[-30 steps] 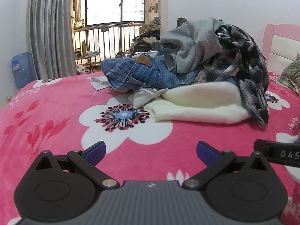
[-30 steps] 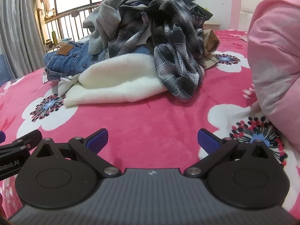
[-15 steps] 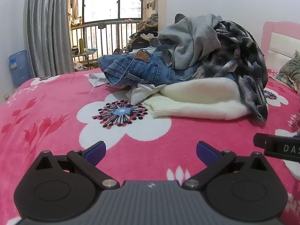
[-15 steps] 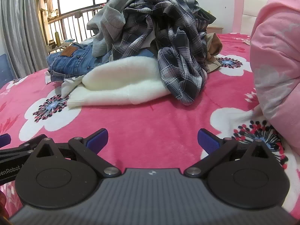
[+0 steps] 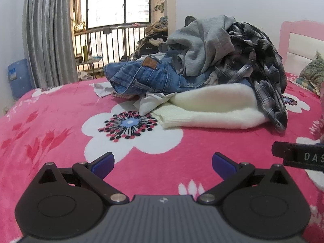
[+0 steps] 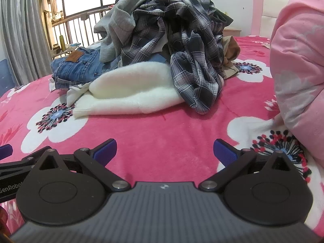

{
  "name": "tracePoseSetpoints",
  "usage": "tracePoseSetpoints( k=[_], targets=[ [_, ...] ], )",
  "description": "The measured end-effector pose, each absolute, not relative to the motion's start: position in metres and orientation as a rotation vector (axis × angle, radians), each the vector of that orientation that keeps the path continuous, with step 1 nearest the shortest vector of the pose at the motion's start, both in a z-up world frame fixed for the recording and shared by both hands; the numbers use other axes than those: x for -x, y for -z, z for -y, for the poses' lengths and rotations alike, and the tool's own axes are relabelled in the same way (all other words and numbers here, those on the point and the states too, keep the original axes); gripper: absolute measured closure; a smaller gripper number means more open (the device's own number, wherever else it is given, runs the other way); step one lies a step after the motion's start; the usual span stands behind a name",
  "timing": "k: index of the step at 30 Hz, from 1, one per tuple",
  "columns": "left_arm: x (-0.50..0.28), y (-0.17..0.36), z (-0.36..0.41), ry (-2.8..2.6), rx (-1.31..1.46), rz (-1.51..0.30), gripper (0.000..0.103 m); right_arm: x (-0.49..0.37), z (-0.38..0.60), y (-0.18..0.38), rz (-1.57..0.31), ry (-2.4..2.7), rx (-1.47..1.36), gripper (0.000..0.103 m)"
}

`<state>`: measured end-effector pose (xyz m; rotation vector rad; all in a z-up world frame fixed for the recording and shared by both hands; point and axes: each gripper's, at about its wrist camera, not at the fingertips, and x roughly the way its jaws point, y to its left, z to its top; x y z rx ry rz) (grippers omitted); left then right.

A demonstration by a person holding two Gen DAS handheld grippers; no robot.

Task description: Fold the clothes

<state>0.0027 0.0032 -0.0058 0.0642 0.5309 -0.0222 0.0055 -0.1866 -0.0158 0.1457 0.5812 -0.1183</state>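
A heap of clothes lies on the pink flowered blanket (image 5: 60, 121): blue jeans (image 5: 145, 77), a grey sweatshirt (image 5: 204, 42), a dark plaid shirt (image 5: 263, 70) and a fluffy white sweater (image 5: 218, 109) at the front. The right wrist view shows the same plaid shirt (image 6: 192, 50), white sweater (image 6: 137, 91) and jeans (image 6: 79, 66). My left gripper (image 5: 163, 165) is open and empty, low over the blanket, short of the pile. My right gripper (image 6: 165, 151) is open and empty too, beside the left one.
A pink quilt (image 6: 299, 60) bulges at the right. A pink headboard (image 5: 301, 40) stands behind the pile, with a patterned pillow (image 5: 312, 75) in front of it. Grey curtains (image 5: 48, 36), a window railing (image 5: 113, 42) and a blue container (image 5: 19, 77) lie beyond the bed's far edge.
Both grippers have dipped lower and edged a little nearer the pile, which now sits higher and larger in each view. Jaws stay open.
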Motion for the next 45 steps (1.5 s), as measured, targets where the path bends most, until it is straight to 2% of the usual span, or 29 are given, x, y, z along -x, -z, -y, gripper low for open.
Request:
tracePoseSetpoints(
  k=[45],
  targets=[
    [-0.0041,0.0069,-0.0012,0.038,-0.111,-0.502,0.000,-0.0060,0.1882,0.0149,-0.573,0.111,-0.155,0.001]
  ],
)
